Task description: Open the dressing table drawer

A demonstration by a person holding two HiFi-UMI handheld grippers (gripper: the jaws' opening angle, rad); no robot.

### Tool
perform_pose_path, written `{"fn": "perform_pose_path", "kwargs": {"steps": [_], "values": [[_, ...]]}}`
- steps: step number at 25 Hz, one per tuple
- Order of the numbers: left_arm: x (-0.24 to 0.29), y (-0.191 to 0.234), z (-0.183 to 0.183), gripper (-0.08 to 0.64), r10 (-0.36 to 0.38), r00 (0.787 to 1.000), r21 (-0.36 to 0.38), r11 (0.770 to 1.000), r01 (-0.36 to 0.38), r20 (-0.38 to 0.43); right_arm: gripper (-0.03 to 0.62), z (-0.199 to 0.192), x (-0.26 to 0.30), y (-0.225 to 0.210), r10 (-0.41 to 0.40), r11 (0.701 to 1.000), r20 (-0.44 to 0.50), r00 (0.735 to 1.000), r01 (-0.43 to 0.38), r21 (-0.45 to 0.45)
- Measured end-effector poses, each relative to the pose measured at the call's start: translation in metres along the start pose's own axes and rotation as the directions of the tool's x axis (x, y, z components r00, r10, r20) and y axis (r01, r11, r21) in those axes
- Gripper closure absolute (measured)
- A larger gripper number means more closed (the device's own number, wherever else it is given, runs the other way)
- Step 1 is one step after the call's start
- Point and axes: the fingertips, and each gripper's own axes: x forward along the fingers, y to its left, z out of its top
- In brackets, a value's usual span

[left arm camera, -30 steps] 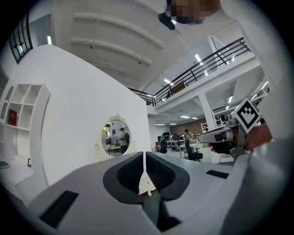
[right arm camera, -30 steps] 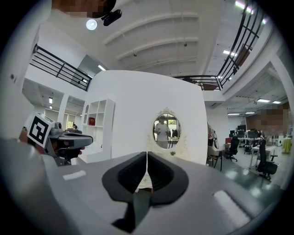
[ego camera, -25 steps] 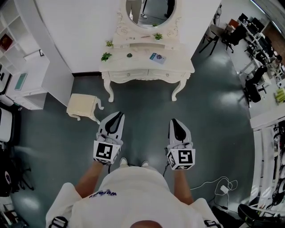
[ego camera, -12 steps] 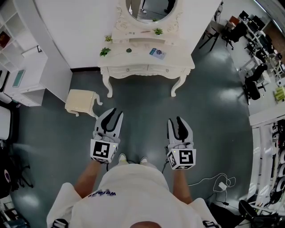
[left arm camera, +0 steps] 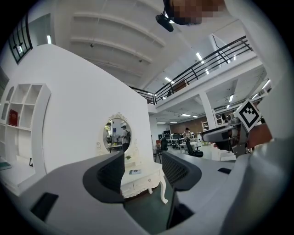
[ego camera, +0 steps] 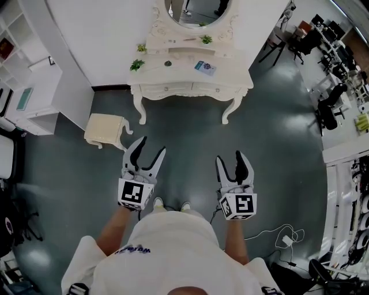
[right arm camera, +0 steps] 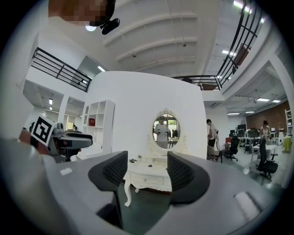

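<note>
Facing the desk (ego camera: 233, 79) across a stretch of dark floor (ego camera: 184, 135), two grippers are held level by a person, side by side and well apart from it. The left gripper (ego camera: 153, 145) is released: its jaws are opening, and in the left gripper view nothing is gripped by the left gripper (left arm camera: 143, 166); only the far desk (left arm camera: 138, 178) and floor are seen through the gap. The right gripper (ego camera: 231, 158) is likewise released, with jaws opening, and nothing is held in the gap of the right gripper (right arm camera: 146, 170), through which the desk (right arm camera: 148, 178) is framed.

The desk is set against a white wall, at the top of the head view. The drawers (ego camera: 173, 90) in its front are seen shut, flush with the front, untouched by either gripper. An oval mirror (ego camera: 196, 10) is mounted above the top, on which small plants (ego camera: 136, 65) and a booklet (ego camera: 204, 67) are laid. A stool (ego camera: 105, 129) is placed on the floor near the desk's left leg, between the desk and the left gripper. A white shelf (ego camera: 31, 86) is stood at the far left.
</note>
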Motion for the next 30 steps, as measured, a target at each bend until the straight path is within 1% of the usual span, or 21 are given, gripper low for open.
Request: {"fn": "perform_pose_path", "kwargs": {"steps": [3, 7, 9, 11, 13, 14, 17, 26, 30], "values": [[0.002, 0.001, -0.002, 0.278, -0.002, 1.0, -0.005, 1.0, 0.002, -0.005, 0.29, -0.002, 0.001, -0.001, -0.005, 1.0, -0.002, 1.0, 0.005, 0.014], [0.001, -0.004, -0.006, 0.236, -0.019, 1.0, 0.009, 1.0, 0.019, -0.001, 0.248, -0.004, 0.0, -0.001, 0.014, 0.999, 0.004, 1.0, -0.014, 0.039], [0.003, -0.013, -0.002, 0.196, -0.053, 0.999, 0.03, 0.998, 0.053, 0.008, 0.182, -0.004, 0.0, -0.004, 0.013, 0.999, 0.015, 1.0, -0.013, 0.041], [0.005, -0.02, -0.002, 0.162, -0.075, 0.997, 0.058, 0.996, 0.074, 0.013, 0.14, -0.005, 0.0, -0.008, 0.0, 0.999, 0.018, 1.0, 0.0, 0.034], [0.004, -0.024, -0.003, 0.136, -0.069, 0.998, 0.059, 0.996, 0.068, 0.009, 0.102, -0.007, -0.001, -0.012, -0.011, 0.999, 0.012, 1.0, 0.011, 0.037], [0.004, -0.024, -0.005, 0.128, -0.061, 0.998, 0.051, 0.997, 0.061, 0.006, 0.094, -0.008, -0.002, -0.013, -0.014, 0.999, 0.009, 1.0, 0.013, 0.04], [0.005, -0.027, -0.008, 0.109, -0.055, 0.998, 0.027, 0.998, 0.056, -0.007, 0.084, -0.009, -0.005, -0.02, -0.022, 0.999, 0.008, 1.0, 0.021, 0.041], [0.013, -0.051, -0.011, 0.107, -0.035, 0.999, 0.037, 0.999, 0.036, -0.02, 0.084, -0.018, -0.025, -0.051, -0.041, 0.998, -0.002, 0.999, 0.041, 0.051], [0.023, -0.066, -0.016, 0.107, -0.019, 0.999, 0.02, 1.0, 0.02, -0.029, 0.084, -0.022, -0.035, -0.072, -0.042, 0.998, -0.009, 0.999, 0.043, 0.05]]}}
